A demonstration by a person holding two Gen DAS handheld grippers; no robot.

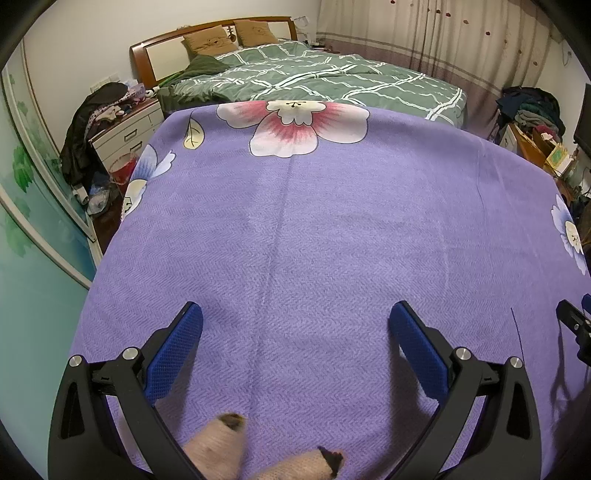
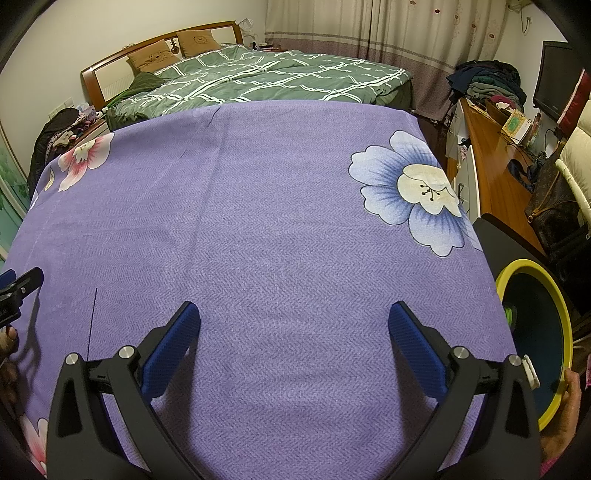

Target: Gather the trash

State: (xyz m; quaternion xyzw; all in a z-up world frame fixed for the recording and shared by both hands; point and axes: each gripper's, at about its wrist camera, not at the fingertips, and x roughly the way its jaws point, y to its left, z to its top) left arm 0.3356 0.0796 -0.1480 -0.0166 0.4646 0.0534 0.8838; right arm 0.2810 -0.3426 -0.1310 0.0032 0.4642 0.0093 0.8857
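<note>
Purple cloth (image 1: 295, 240) beneath 2 spread grippers (image 1: 295, 314) (image 2: 294, 314)

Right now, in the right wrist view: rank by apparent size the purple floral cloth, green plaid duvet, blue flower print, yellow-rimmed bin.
1. purple floral cloth, fills most of the frame.
2. green plaid duvet.
3. blue flower print and yellow-rimmed bin: look similar; the bin is cut off at the edge and nearer, so unranked.

I see a bed (image 1: 314, 74) w/ green checked duvet, wood headboard (image 2: 162, 40), curtains (image 1: 443, 33) behind, desk (image 2: 498, 162) on right
</note>
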